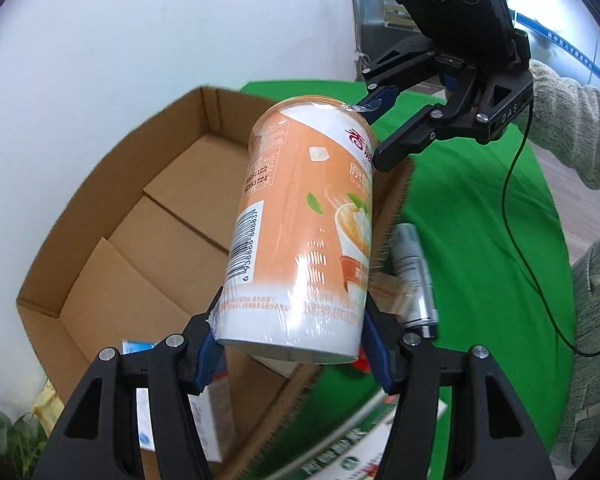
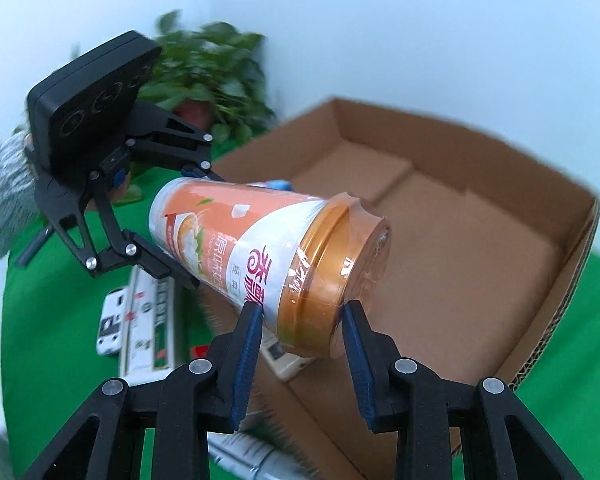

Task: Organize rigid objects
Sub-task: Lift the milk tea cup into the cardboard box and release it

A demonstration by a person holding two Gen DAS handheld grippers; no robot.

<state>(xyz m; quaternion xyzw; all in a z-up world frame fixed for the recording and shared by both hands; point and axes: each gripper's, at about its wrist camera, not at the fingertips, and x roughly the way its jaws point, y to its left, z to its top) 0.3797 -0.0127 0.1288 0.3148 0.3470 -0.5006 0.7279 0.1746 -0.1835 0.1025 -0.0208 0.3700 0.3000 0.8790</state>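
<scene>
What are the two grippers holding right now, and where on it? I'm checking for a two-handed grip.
Both hold the orange milk-tea cup: the left gripper clamps its white base end, and the right gripper clamps its gold lid end.

We seem to be in an office or lab staging area rather than a home. A green cloth (image 1: pixel 480 240) drapes the round table, with a plain white wall (image 1: pixel 140 40) at eleven o'clock. At one o'clock, glass panels with blue signage (image 1: pixel 560 36) suggest an institutional hallway. A potted plant (image 2: pixel 208 72) stands in the corner.
</scene>
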